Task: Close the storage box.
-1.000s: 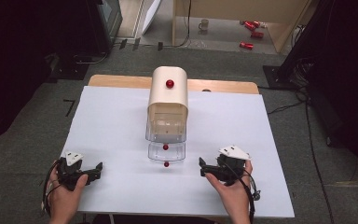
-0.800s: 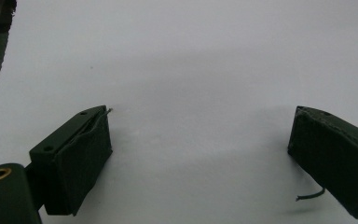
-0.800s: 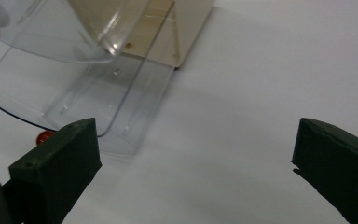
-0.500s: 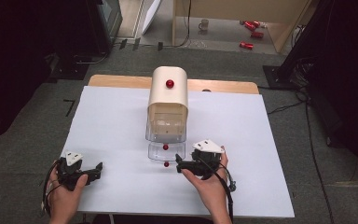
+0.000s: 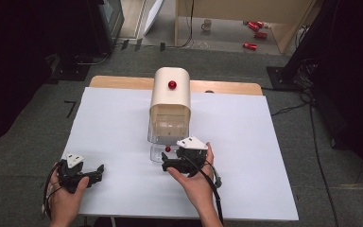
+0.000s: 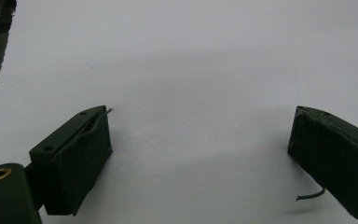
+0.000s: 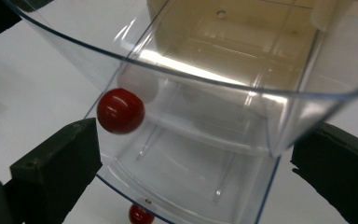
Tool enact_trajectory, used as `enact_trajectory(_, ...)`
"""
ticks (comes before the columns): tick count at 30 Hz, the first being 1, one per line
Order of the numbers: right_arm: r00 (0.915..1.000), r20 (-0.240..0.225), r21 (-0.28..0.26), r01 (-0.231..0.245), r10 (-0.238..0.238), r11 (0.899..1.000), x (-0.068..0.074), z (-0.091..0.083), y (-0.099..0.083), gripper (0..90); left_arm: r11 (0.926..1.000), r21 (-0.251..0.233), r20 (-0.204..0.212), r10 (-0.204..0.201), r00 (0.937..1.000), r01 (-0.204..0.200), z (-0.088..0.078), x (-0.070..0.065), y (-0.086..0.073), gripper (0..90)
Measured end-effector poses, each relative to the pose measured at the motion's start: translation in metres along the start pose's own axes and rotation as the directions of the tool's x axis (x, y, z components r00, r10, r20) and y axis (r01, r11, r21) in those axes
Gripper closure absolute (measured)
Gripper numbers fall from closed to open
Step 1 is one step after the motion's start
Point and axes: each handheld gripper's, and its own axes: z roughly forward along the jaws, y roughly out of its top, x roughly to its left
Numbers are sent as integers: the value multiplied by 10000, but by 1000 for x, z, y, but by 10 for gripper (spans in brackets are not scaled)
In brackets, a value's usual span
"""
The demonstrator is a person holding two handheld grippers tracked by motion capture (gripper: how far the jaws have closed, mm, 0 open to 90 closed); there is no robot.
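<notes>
Since the earlier pictures the right gripper (image 5: 166, 164) has travelled from the right part of the table inward to the front of the drawer unit, while the left gripper (image 5: 98, 171) has stayed put at about 7 o'clock on the white table (image 5: 264, 156). The cream-coloured cabinet (image 5: 170, 92) stands at the table's centre, a red knob (image 5: 172, 85) on its top, and two clear plastic drawers jut out of its front toward 6 o'clock; the upper drawer (image 7: 205, 60) sits above the lower drawer (image 7: 177, 182), each with a small red knob. Judging by where things lie, the work is at an early stage — the right tool has arrived at the drawers but has not closed on anything, and whether the drawers are to be pushed in or pulled further cannot be told. The right gripper view gives what the high view cannot: the jaws stand wide apart on either side of the drawers, the upper drawer's knob (image 7: 120, 111) just above the left-hand jaw, the lower knob (image 7: 141, 215) near the bottom edge — neither is touched. The left gripper view shows its own jaws spread just as wide over bare table (image 6: 191, 70), holding nothing. The high view alone places both hands and the whole cabinet together.
</notes>
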Motion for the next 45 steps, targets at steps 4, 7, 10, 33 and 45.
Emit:
enact_trajectory(4,9997,235,-56,-117,119,9999,2,4,3,23,10000,-1,1,0,10000,0,0,0,0,57)
enact_trajectory(7,9990,410,-175,-166,174,9997,1,3,4,61,10000,0,1,2,10000,-2,0,0,0,57)
enact_trajectory(10,9989,478,-152,17,-10,9999,1,3,4,67,10000,0,2,-1,10000,1,0,0,0,57)
enact_trajectory(33,9984,467,-487,-300,323,9984,-8,-3,17,156,10000,-18,-2,-19,10000,19,0,0,0,57)
enact_trajectory(45,9887,1036,-570,-1028,1083,9931,-32,19,38,131,10000,-4,3,-7,10000,7,0,0,0,57)
